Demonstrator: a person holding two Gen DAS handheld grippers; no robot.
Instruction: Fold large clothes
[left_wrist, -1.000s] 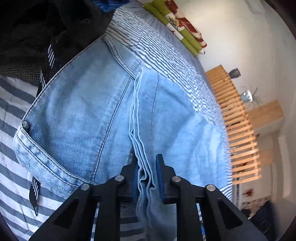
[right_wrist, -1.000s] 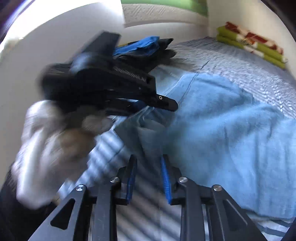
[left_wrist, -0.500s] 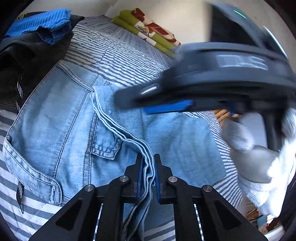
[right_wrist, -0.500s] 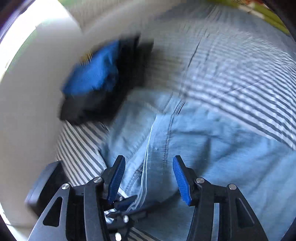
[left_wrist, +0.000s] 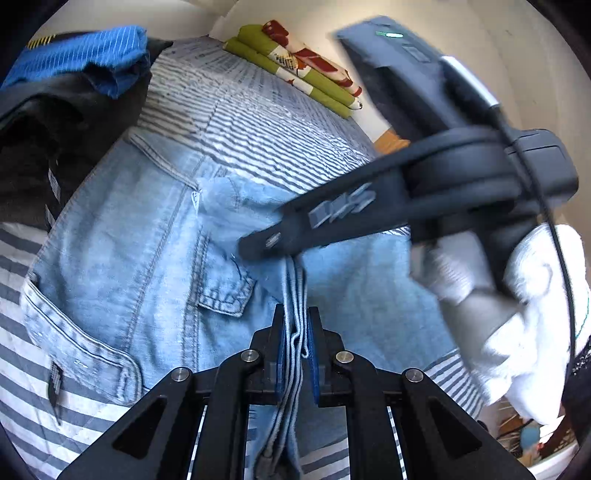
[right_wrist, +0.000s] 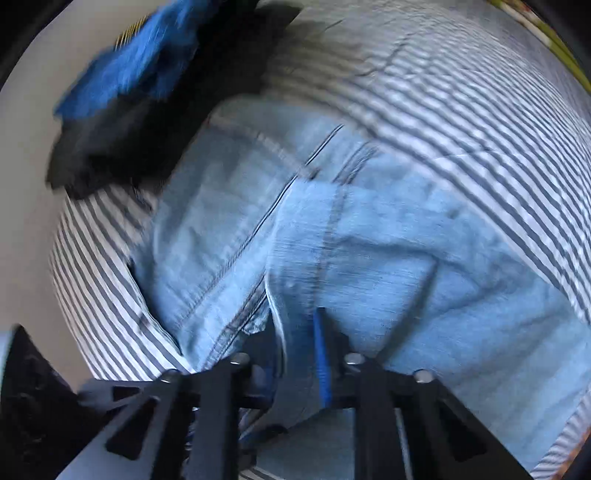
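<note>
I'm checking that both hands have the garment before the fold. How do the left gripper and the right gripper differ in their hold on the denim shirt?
The left gripper is shut on a bunched stack of the denim shirt edges near its pocket; the right gripper has just closed on a fold of the same edge further along. The left wrist view is sharp, the right wrist view blurred. Both are shut on the shirt.

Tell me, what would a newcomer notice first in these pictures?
Probably the pale blue denim garment spread over the striped bedding, filling the middle of both views. Next, the left gripper at the bottom of its view, pinching a bunched denim edge, with the right gripper, held by a white-gloved hand, clamped on the same edge just beyond. A blue and black clothes pile sits top left.
</note>
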